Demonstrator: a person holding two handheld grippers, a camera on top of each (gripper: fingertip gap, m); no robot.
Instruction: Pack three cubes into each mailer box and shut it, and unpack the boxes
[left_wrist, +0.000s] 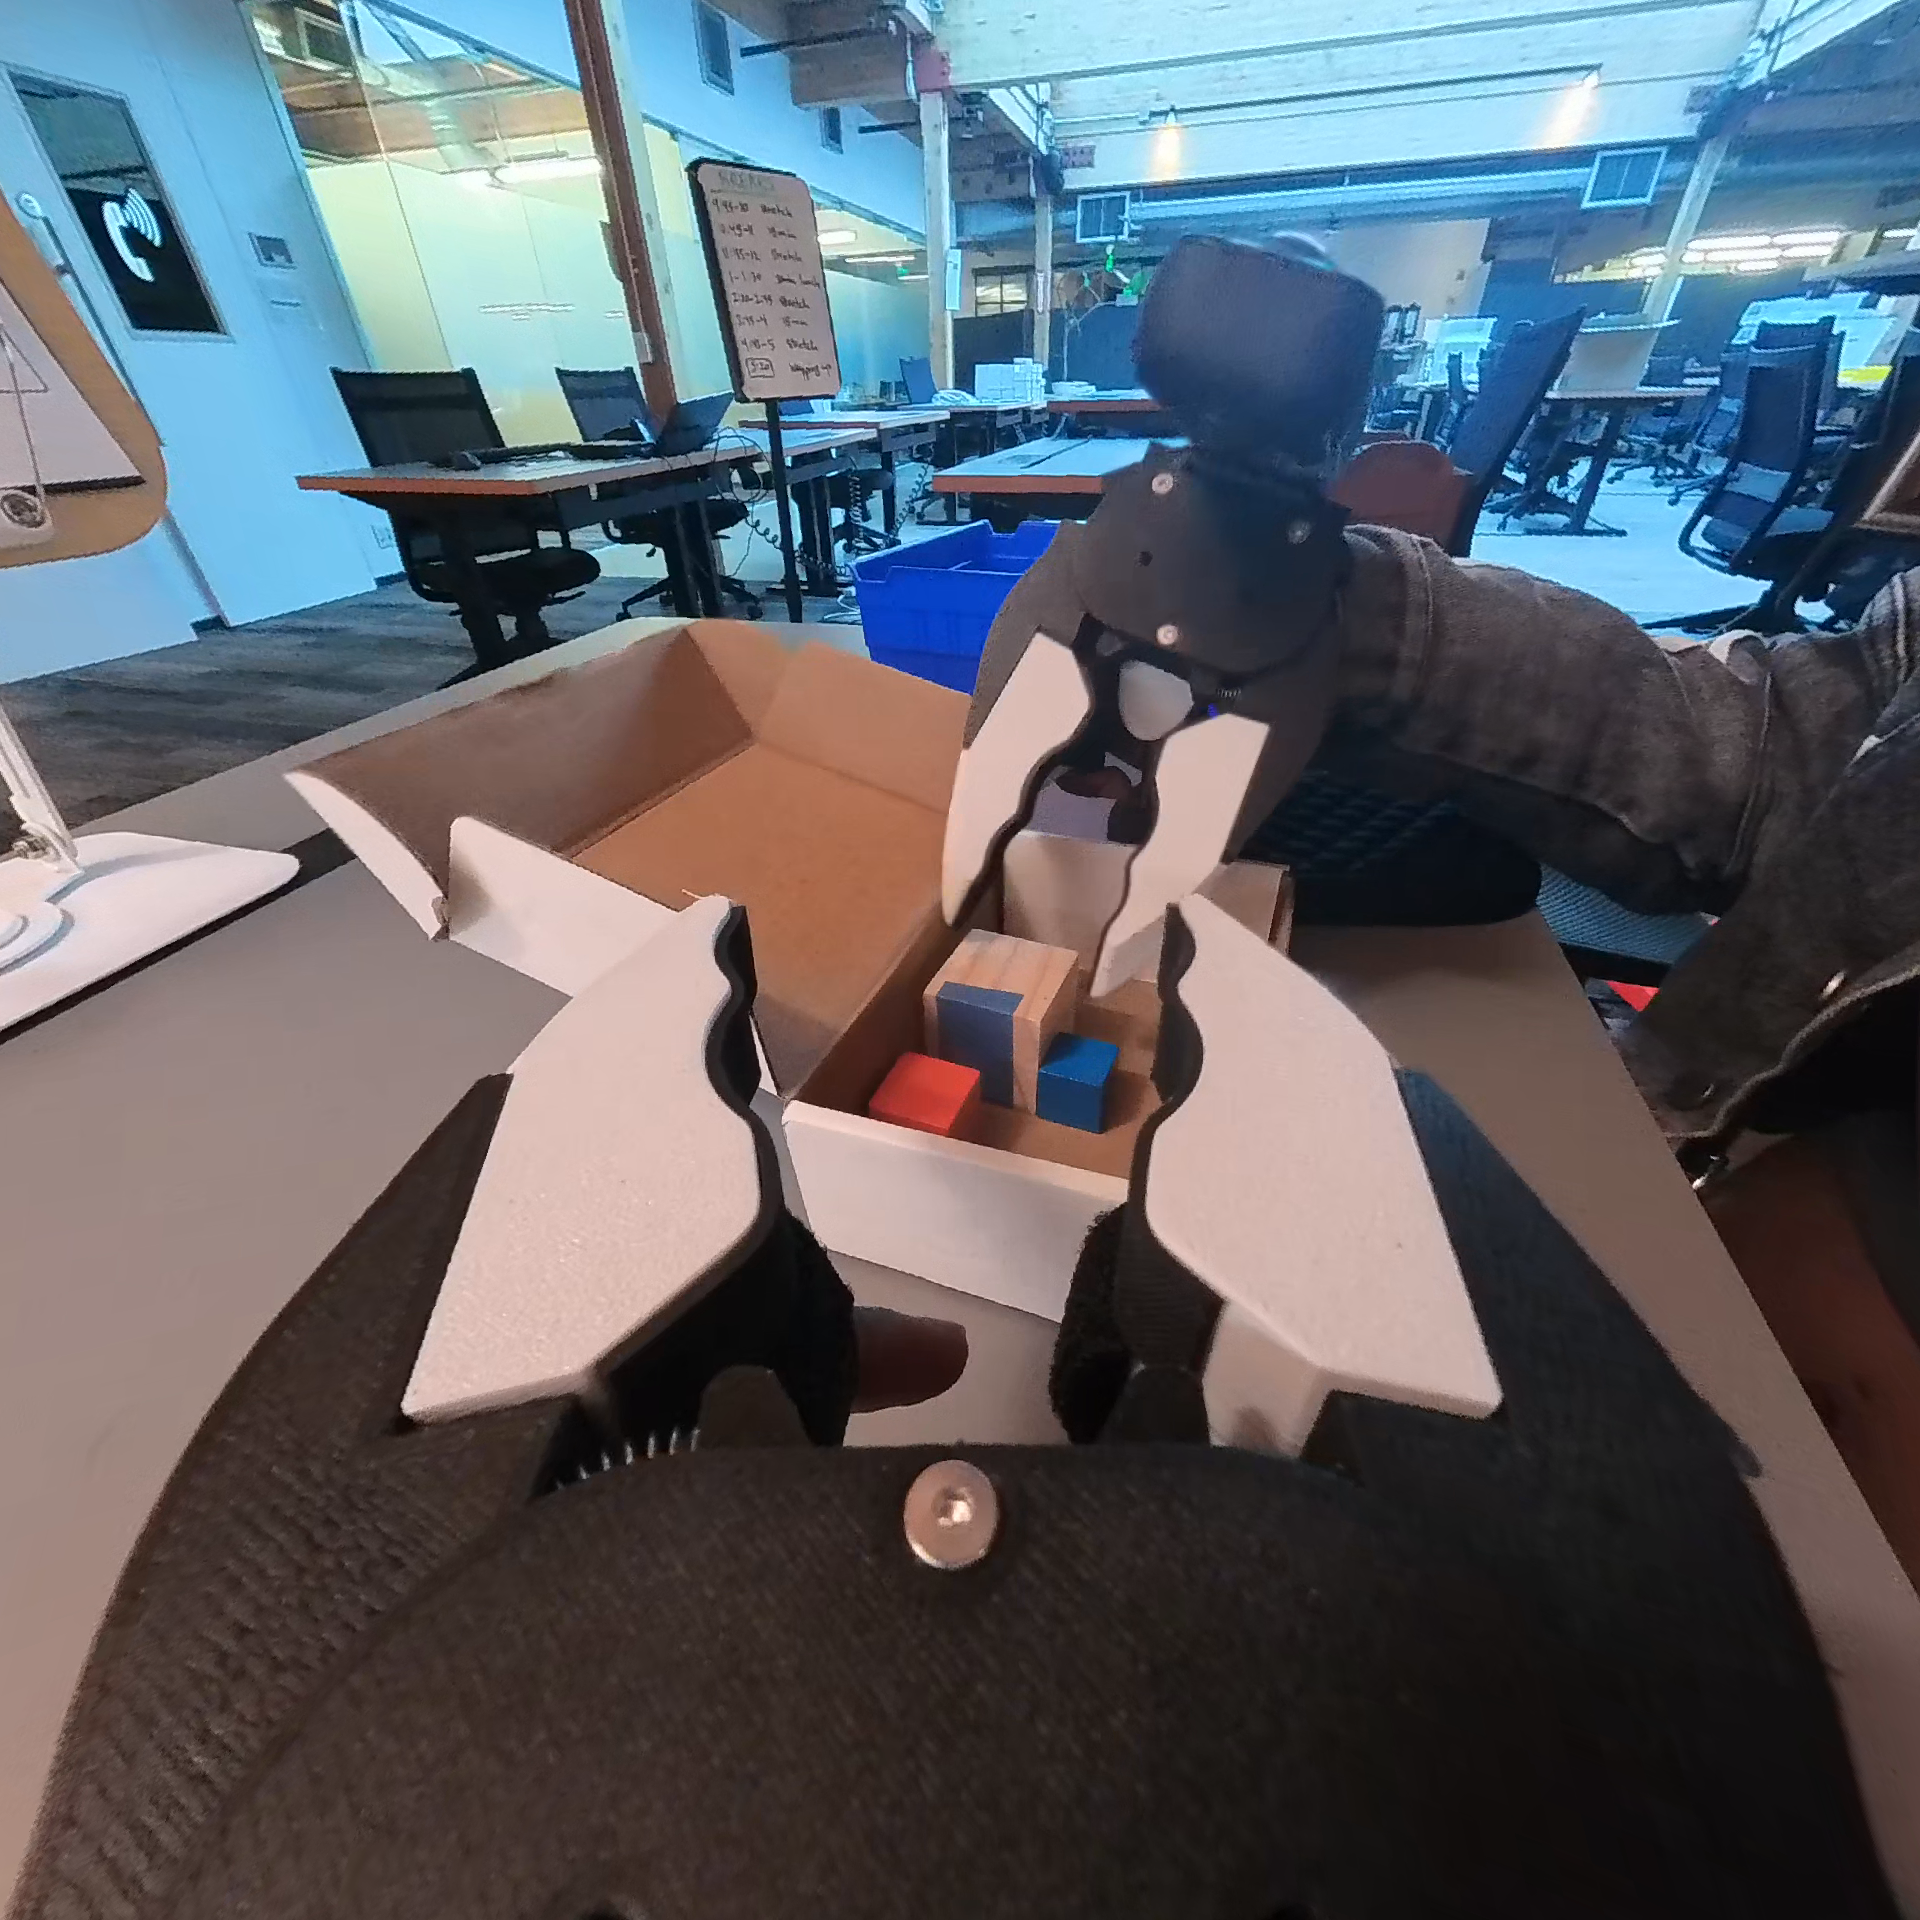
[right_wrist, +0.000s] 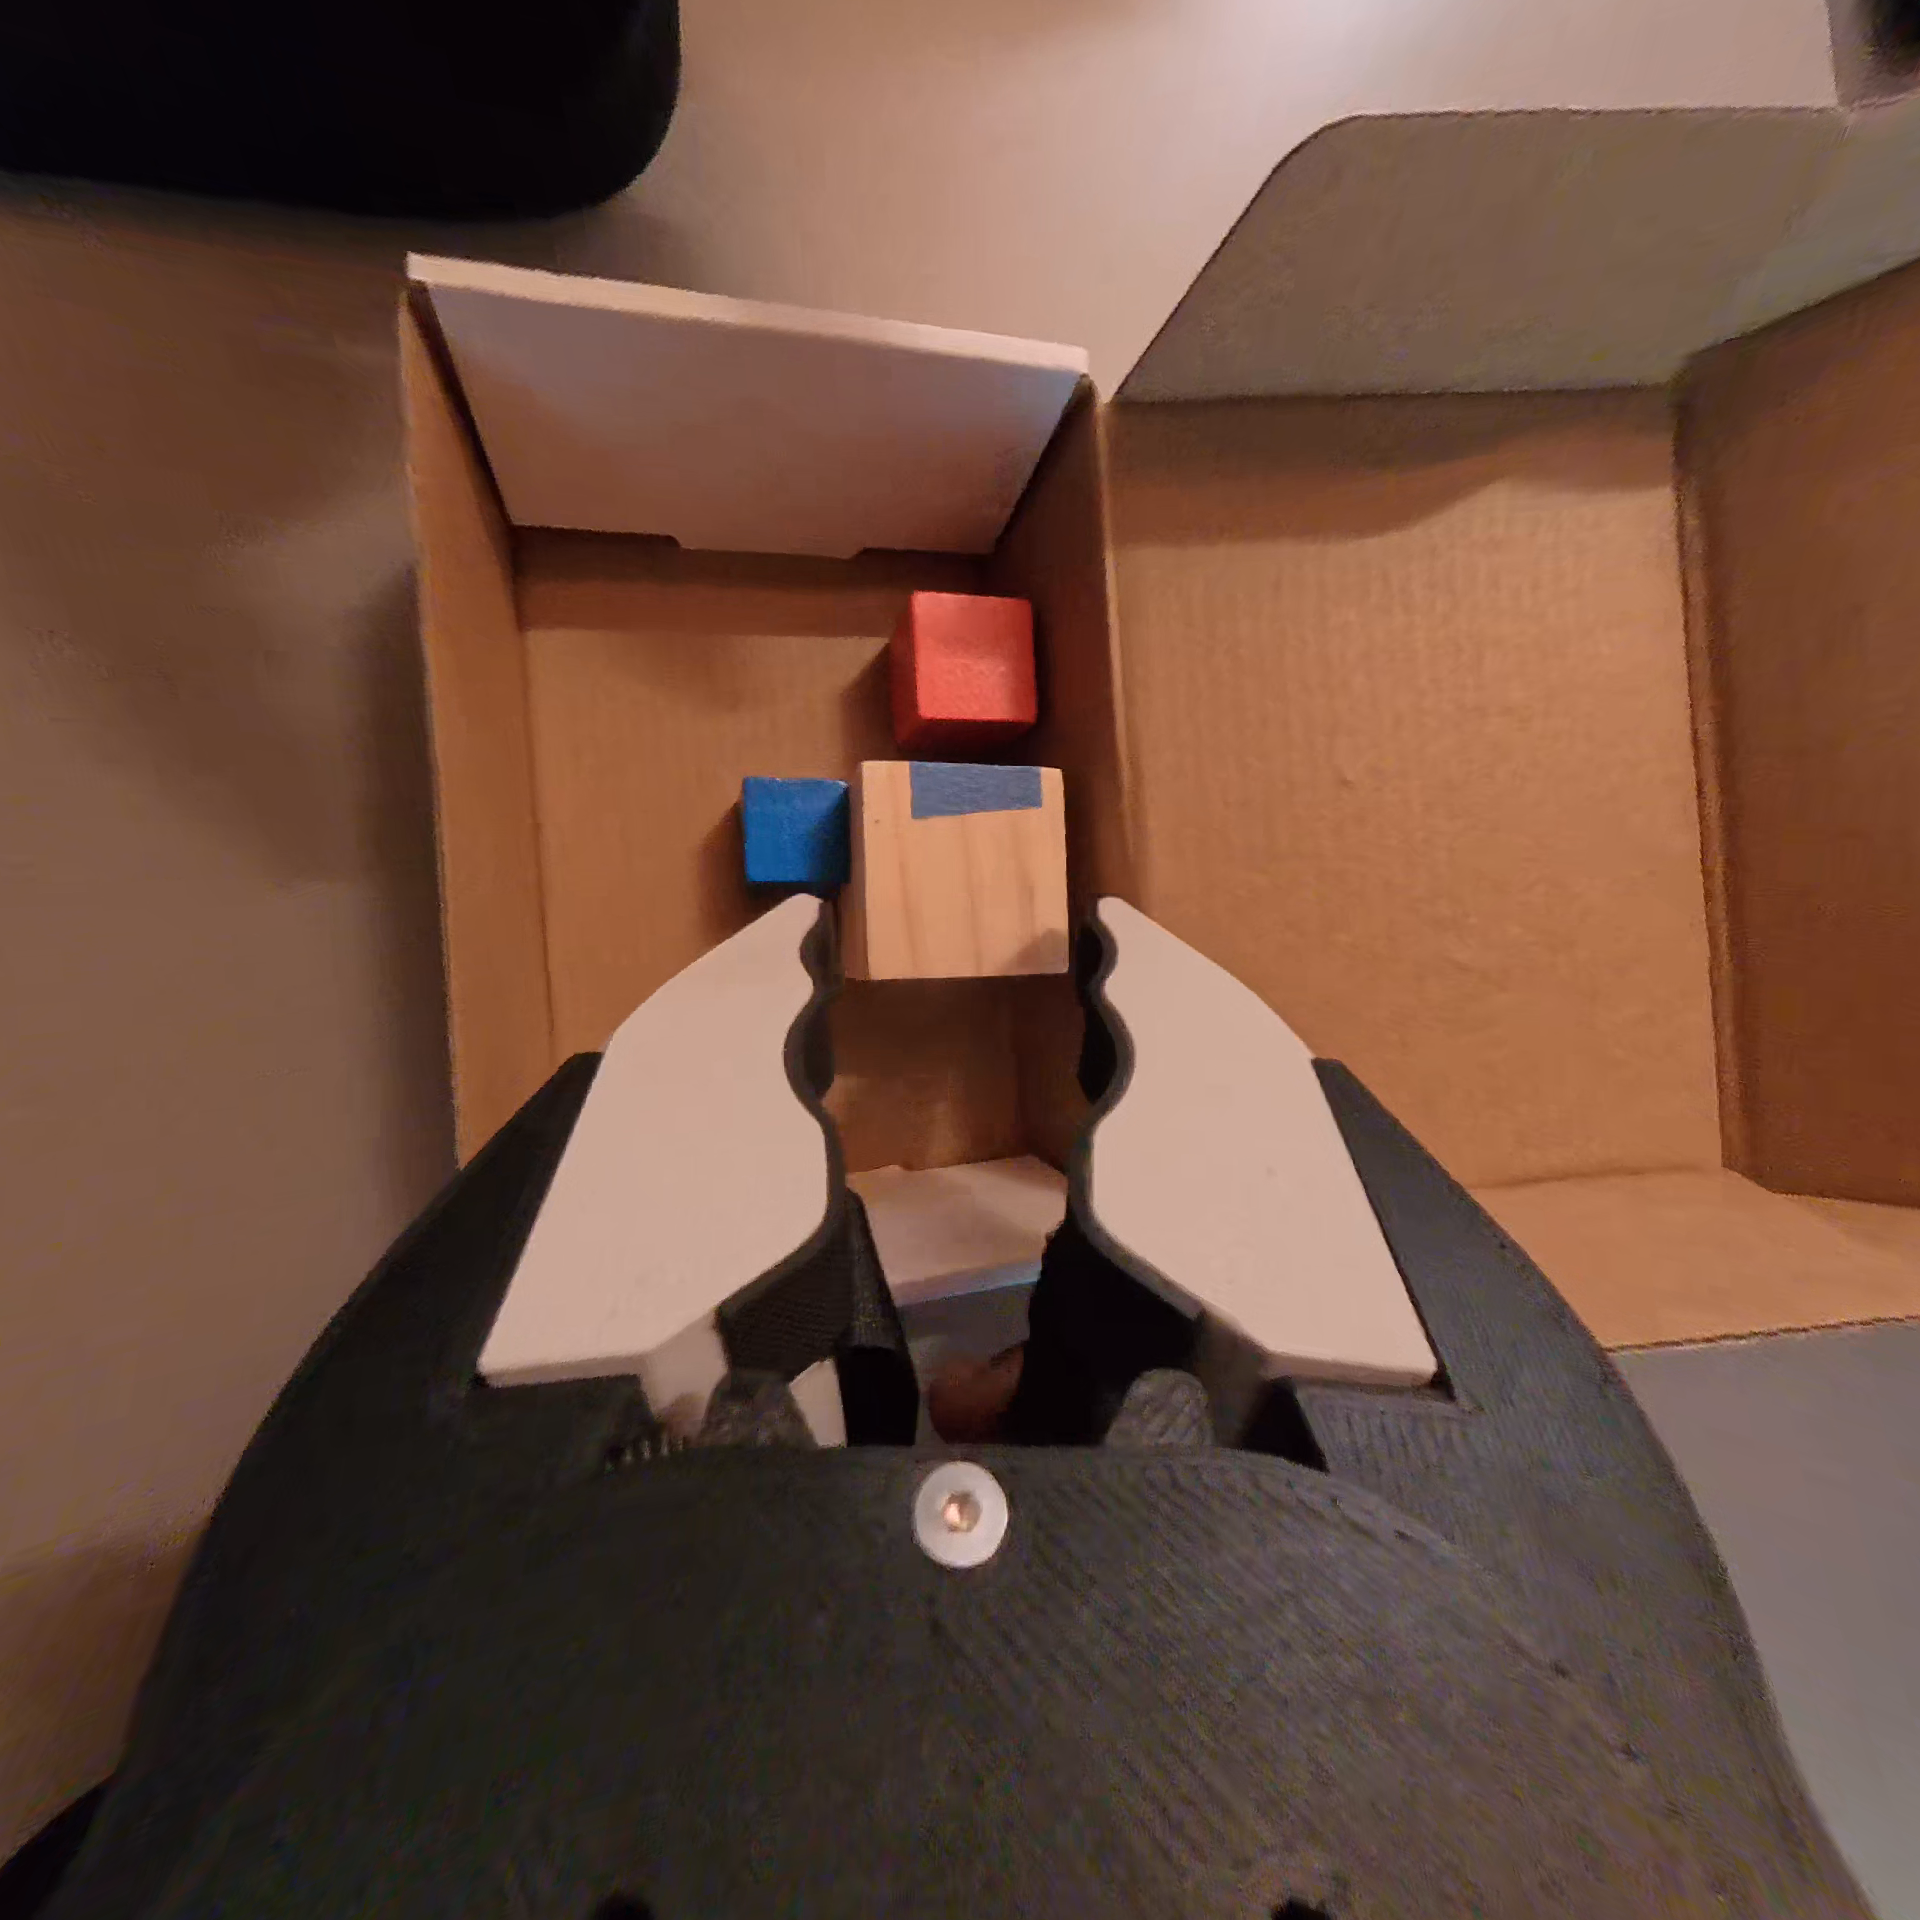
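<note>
The grey worktop (left_wrist: 208, 1039) carries an open white mailer box (left_wrist: 935, 1184) near its right edge, with its lid (left_wrist: 582, 758) folded back toward the far left corner and the brown inside showing. Three cubes sit on the box floor: a large wooden cube (right_wrist: 961, 873) with a strip of blue tape, a small red cube (right_wrist: 964, 660) at the near wall on the lid side, and a small blue cube (right_wrist: 795, 831) touching the wooden one on the side away from the lid. The right gripper (right_wrist: 954, 914) points down into the box, its fingers parted about the wooden cube's width and empty, tips just above it. The left gripper (left_wrist: 956, 935) hovers at the box's near wall, fingers wide and empty. Whether packing or unpacking is under way, I cannot tell. If the wooden cube is to be lifted, the fingers should straddle its two free faces, avoid nudging the blue cube, and rise straight, clear of the walls.
</note>
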